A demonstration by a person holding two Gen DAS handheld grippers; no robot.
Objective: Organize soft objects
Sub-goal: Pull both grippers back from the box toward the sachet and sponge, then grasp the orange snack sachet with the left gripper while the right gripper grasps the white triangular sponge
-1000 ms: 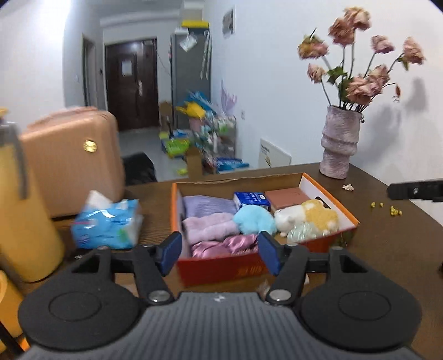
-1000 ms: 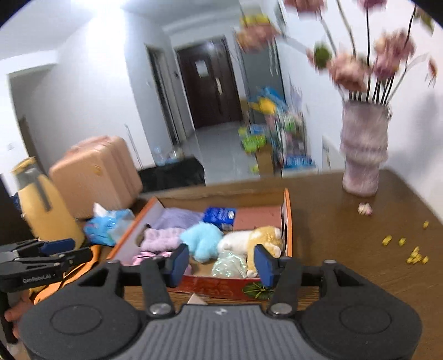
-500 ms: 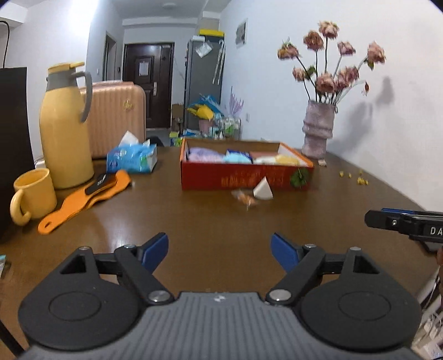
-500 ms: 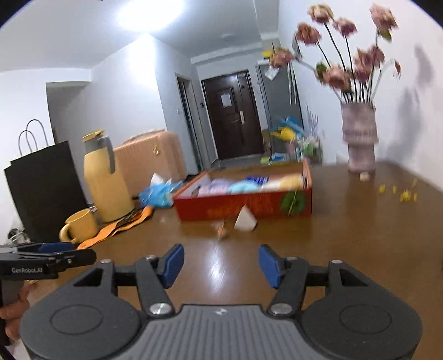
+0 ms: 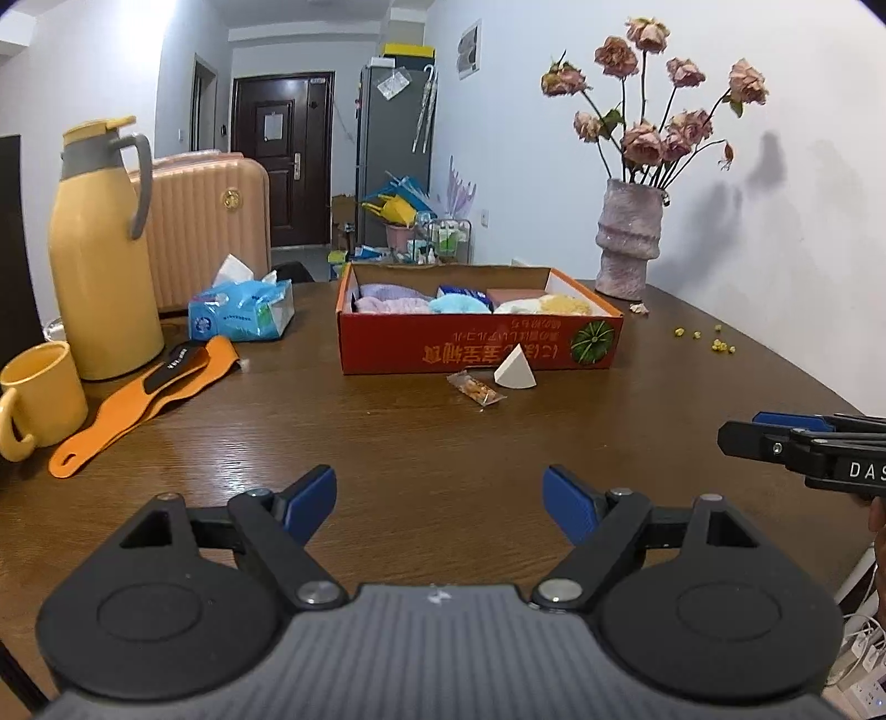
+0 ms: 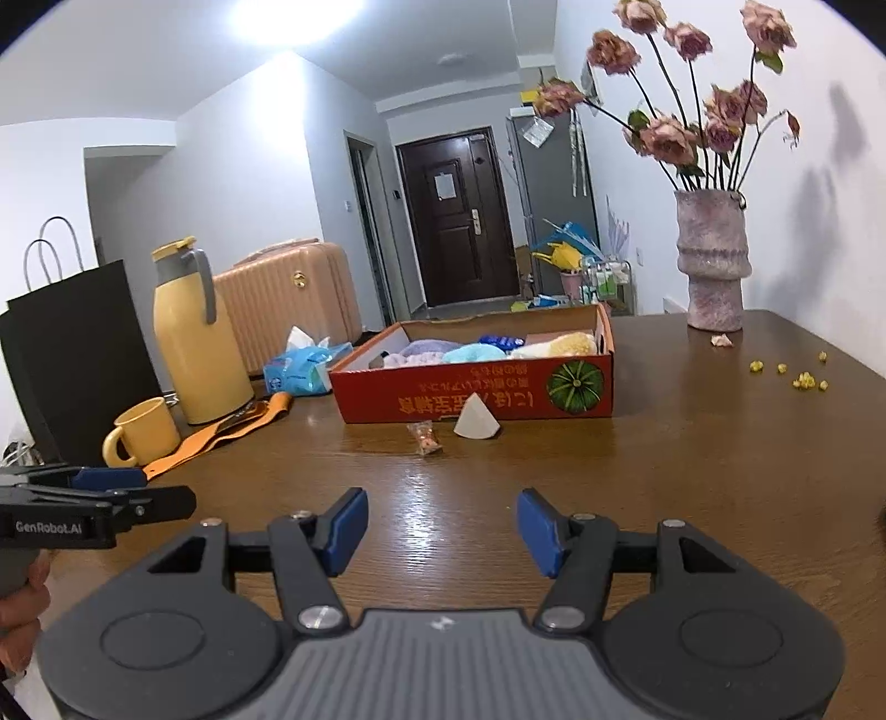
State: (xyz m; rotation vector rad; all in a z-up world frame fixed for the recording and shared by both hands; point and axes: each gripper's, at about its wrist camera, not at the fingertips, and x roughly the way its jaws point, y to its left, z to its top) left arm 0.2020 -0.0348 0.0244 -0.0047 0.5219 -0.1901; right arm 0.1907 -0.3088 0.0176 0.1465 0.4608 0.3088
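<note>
Lying beyond left gripper point(image 5: 439, 501): box point(image 5: 479, 346)

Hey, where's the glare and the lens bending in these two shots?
Right wrist view: ceiling light blown out white, sheen on the table. Left wrist view: softer sheen on the table, vase shadows on the wall. Both views bow straight edges and have dark corners.
</note>
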